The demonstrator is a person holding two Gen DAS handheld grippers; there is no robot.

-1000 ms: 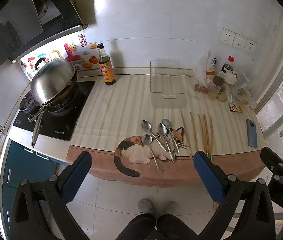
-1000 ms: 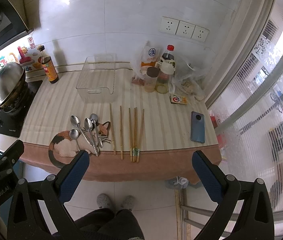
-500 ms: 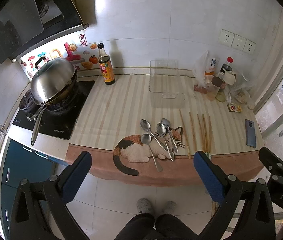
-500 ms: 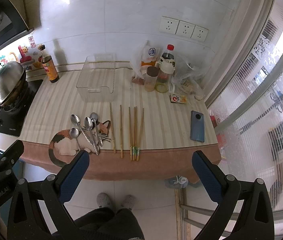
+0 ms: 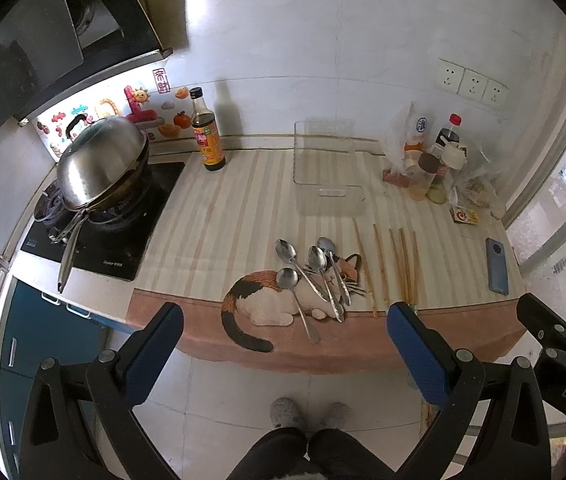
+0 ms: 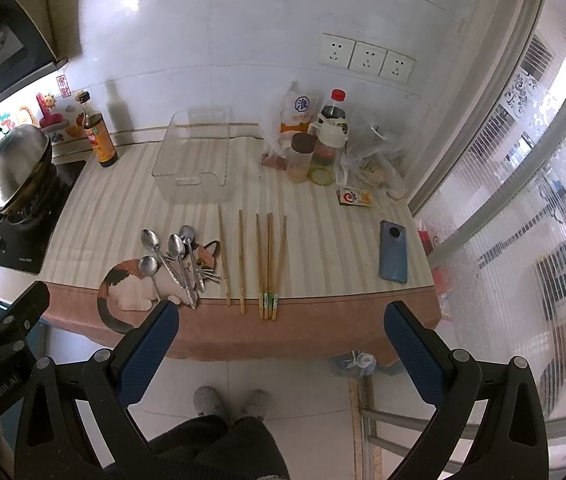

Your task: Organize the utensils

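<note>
While both grippers hover spread, empty, off counter edge, spoons (image 5: 315, 276) lie at 12 o'clock of left gripper (image 5: 283, 344), chopsticks (image 6: 259, 260) ahead of right gripper (image 6: 281, 340); clear bin (image 6: 195, 160) beyond. Advice: pinch one handle, low approach.

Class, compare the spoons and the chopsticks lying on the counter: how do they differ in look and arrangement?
The spoons are shiny metal and overlap in a cluster on the cat picture; the chopsticks are slim wooden sticks lying roughly parallel on the striped cloth. Both lie flat, in front of the clear bin, untouched.
</note>
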